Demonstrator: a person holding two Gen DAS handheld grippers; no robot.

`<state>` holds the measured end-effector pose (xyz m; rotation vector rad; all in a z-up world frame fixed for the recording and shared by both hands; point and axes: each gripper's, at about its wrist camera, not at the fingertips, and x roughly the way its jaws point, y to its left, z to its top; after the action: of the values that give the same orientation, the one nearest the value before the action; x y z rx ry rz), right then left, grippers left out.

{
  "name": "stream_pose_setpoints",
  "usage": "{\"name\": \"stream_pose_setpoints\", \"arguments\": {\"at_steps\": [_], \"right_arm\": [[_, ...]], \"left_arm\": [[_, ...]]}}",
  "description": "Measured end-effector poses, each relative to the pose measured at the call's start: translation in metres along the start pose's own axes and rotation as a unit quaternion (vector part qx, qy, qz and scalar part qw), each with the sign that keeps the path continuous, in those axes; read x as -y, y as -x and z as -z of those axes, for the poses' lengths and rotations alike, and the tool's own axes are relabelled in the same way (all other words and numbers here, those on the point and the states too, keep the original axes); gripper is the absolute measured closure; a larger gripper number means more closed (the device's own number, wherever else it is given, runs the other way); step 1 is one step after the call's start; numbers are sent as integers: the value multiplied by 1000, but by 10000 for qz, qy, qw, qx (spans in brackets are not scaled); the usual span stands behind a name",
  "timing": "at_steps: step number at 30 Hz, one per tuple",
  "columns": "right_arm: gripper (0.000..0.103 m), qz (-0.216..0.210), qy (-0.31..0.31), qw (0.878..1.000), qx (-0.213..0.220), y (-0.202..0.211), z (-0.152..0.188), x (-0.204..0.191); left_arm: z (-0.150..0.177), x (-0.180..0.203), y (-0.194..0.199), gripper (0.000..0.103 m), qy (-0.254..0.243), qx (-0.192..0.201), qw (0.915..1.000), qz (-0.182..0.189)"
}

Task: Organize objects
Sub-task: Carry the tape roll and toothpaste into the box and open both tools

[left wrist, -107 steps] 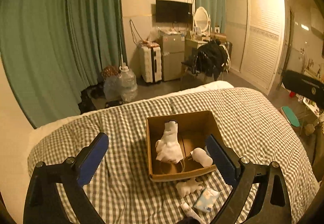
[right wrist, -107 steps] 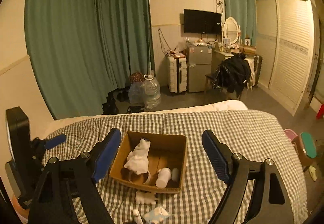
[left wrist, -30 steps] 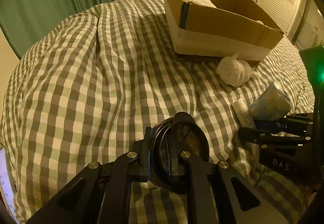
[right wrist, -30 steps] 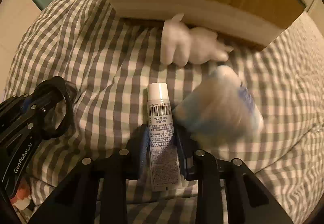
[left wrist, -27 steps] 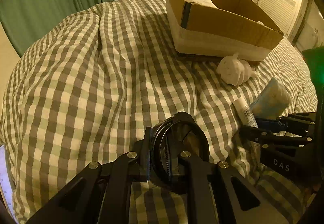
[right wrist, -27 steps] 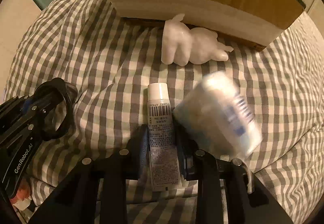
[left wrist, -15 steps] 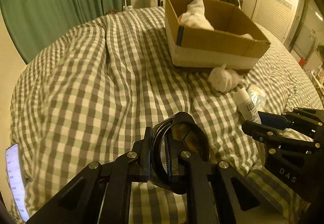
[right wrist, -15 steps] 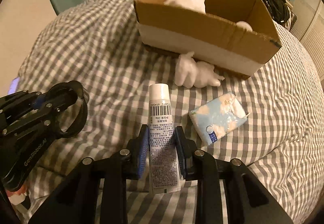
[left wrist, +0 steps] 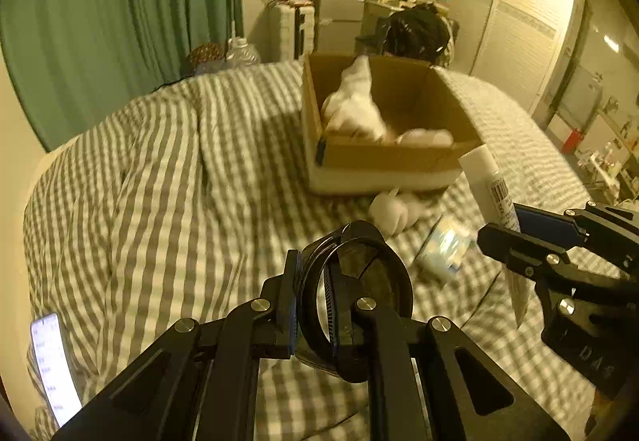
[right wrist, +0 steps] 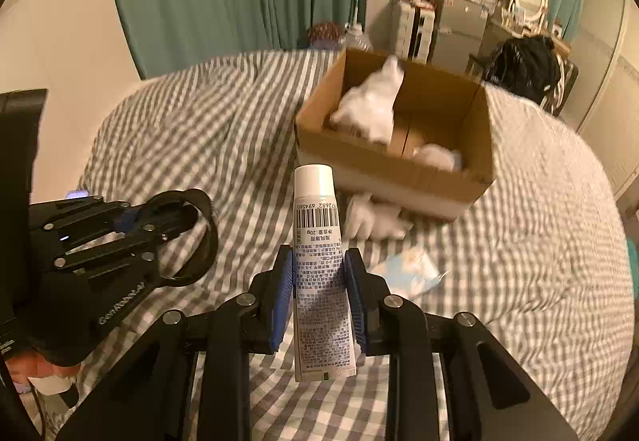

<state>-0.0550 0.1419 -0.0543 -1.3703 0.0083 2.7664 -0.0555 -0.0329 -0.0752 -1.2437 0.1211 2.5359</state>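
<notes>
Far left, a lit phone (left wrist: 54,365) lies at the left edge of the bed (left wrist: 159,181), on the checked cover. Next, the left gripper (left wrist: 315,297) is up off the cover, its jaws clamped tight on the rim of a black ring-shaped lid (left wrist: 359,301), which stands on edge right between the pads. In the middle, near the far edge of the bed, sits the cardboard box (right wrist: 399,169), open on top, with a white sock (right wrist: 371,105) propped against its left wall and a small white bottle (right wrist: 435,155) lying near its front wall. Just in front of the box, on the cover, there's a white bundled sock (right wrist: 371,219), and nearer still a blue tissue pack (right wrist: 407,275). Over to the right, the right gripper (right wrist: 319,281) is pinched on a white tube (right wrist: 319,241), cap pointing ahead toward the box, the tube held clear above the cover and short of the box's front wall.
</notes>
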Motion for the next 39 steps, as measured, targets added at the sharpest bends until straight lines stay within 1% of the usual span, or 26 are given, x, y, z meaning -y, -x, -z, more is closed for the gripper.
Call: {"name": "stream_pose_setpoints", "arguments": {"at_steps": [2,3,5,10,12,13,15,17,19,23,28,31,35,39], "right_arm": [[78,71,69,9999,137,11,-11,1],[78,93,87,9997,206,17,-17,2],[78,135,91,9992,353,27,-33,7],[78,192,123,9979,605,43,-66,18],[78,171,94,9973,714,49,-79,26],[78,169,81,9970,753,50,-84,30],[78,175,53,9964,824,52,-96,39],[78,175,-6,9958,898,52,-107,48],[78,176,-57,9953,951,49,-118,60],[78,207,-126,9949,976,37,-140,80],[78,136,-316,9947,965,7,-159,111],[78,107,-422,9954,852,-17,-160,124],[78,87,-562,9962,663,-50,-159,139],[78,95,-770,9959,465,-82,-149,157]], "left_arm": [[-15,5,6,92,-41,88,9999,28],[-27,10,11,92,-132,204,9997,5],[-42,15,17,92,-242,312,9992,14],[-86,26,27,92,-353,550,9975,274],[-104,30,24,92,-404,624,9968,280],[-107,31,23,92,-415,645,9967,274],[-123,33,14,92,-458,678,9963,247],[-132,33,7,92,-442,685,9964,238],[-148,34,-5,92,-370,696,9966,242],[-173,37,-29,92,-317,702,9967,248],[-191,45,-66,92,-307,622,9973,253],[-195,50,-92,92,-281,487,9980,287],[-192,57,-121,92,-266,307,9985,365],[-185,62,-154,92,-324,130,9985,410]]}}
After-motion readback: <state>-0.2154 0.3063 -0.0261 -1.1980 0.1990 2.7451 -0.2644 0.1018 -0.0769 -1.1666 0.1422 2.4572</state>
